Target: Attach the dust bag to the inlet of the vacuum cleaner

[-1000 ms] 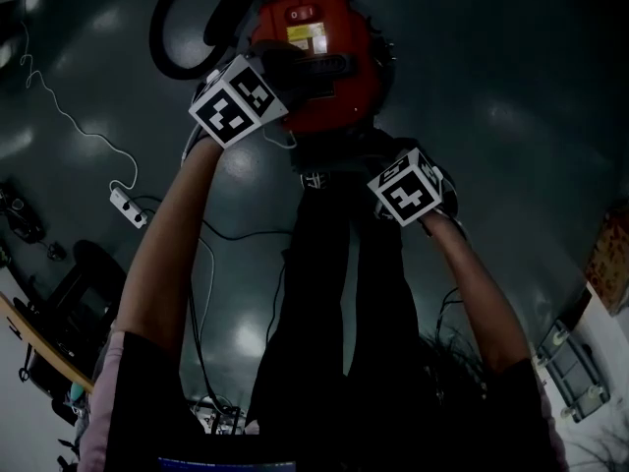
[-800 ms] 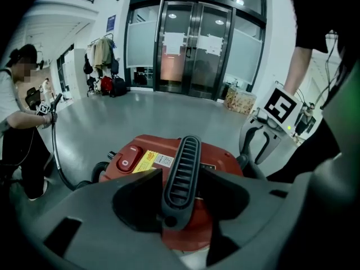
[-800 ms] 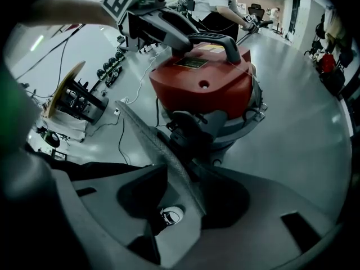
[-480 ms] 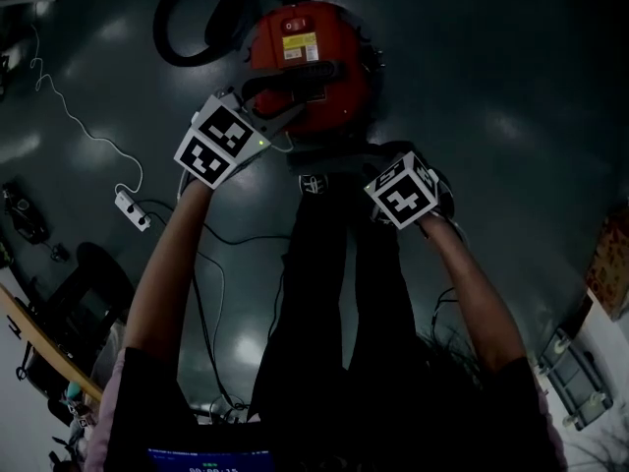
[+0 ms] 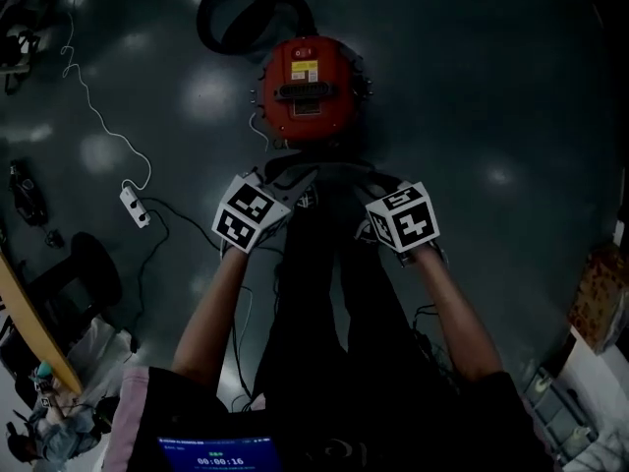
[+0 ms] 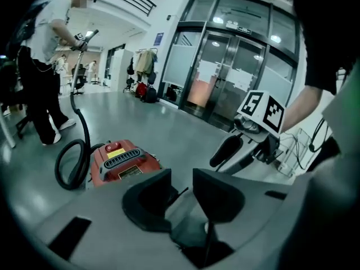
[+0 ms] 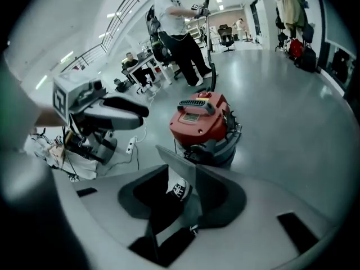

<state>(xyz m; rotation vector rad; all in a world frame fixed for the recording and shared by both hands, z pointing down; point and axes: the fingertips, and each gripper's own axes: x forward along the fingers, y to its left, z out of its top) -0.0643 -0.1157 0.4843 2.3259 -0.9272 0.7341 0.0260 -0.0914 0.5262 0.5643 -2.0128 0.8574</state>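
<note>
The left gripper (image 6: 182, 178), fingers apart but just narrowing, and the wide-open right gripper (image 7: 187, 173) have lifted empty off the red vacuum cleaner (image 5: 307, 88); attachment likely done.

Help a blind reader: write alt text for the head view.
A red vacuum cleaner stands on a dark floor, black hose coiled behind it. Nearer, the left gripper and right gripper hover above the person's legs, both empty, their open jaws having just narrowed.

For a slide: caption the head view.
Looking down past the person's legs at a red vacuum cleaner, black hose coiled beyond it.
</note>
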